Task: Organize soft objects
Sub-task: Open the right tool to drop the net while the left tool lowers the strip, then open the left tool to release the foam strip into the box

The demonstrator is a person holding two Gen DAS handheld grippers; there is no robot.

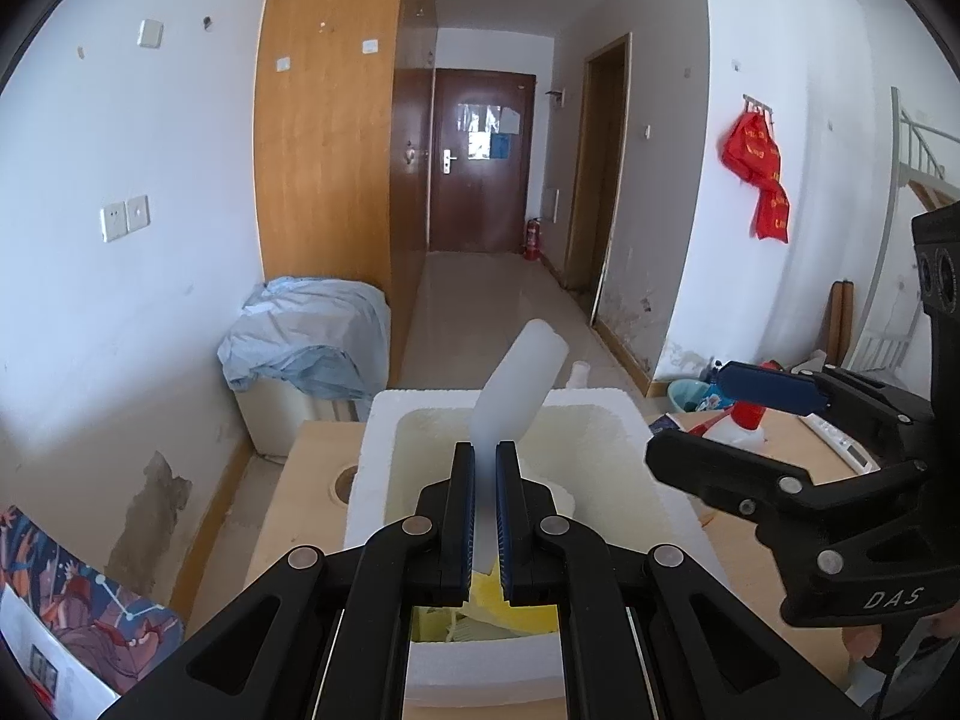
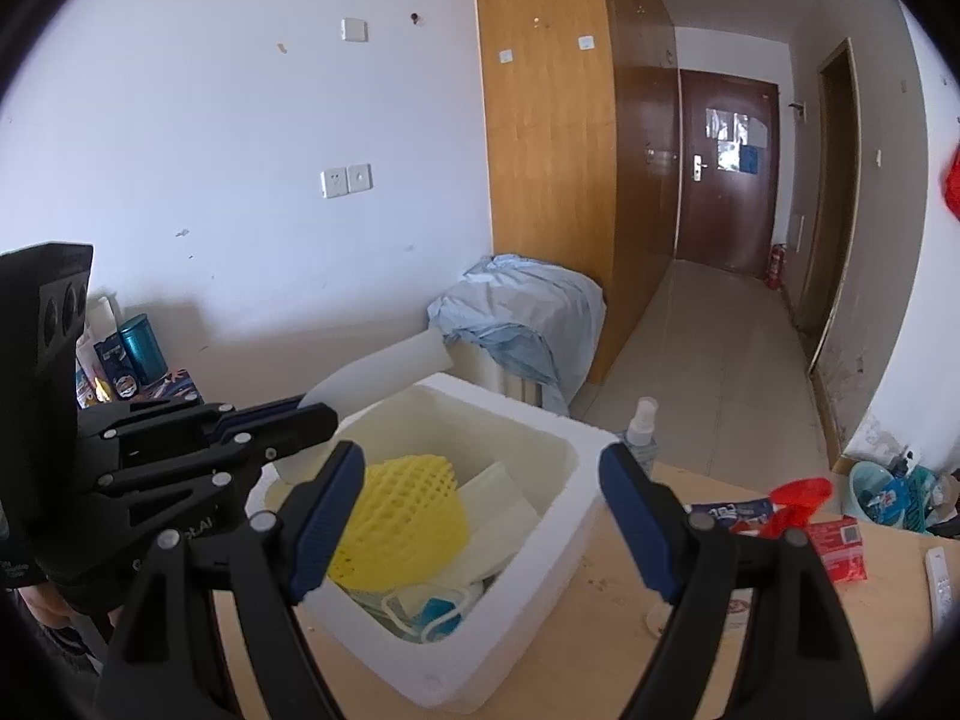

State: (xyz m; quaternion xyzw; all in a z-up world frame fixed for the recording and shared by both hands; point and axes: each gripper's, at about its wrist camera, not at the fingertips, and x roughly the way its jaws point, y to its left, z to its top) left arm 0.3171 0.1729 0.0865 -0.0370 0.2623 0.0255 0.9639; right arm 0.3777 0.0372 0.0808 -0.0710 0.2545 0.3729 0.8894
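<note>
Pinching a white foam sheet (image 1: pixel 519 384) between nearly closed jaws, my left gripper (image 1: pixel 485 450) holds it tilted toward one o'clock over the white foam box (image 2: pixel 591 480). My right gripper (image 2: pixel 483 468) hangs with jaws wide apart and nothing between them, framing the box's near corner. Inside the box lie a yellow foam net (image 2: pixel 402 516), white padding and what looks like a face mask (image 2: pixel 429 606), though blur leaves me unsure. At two o'clock on the wooden table (image 2: pixel 606 642) sits a red packet (image 2: pixel 840 552). Farther off, at twelve, a blue cloth (image 2: pixel 522 312) drapes a cabinet by the wall.
</note>
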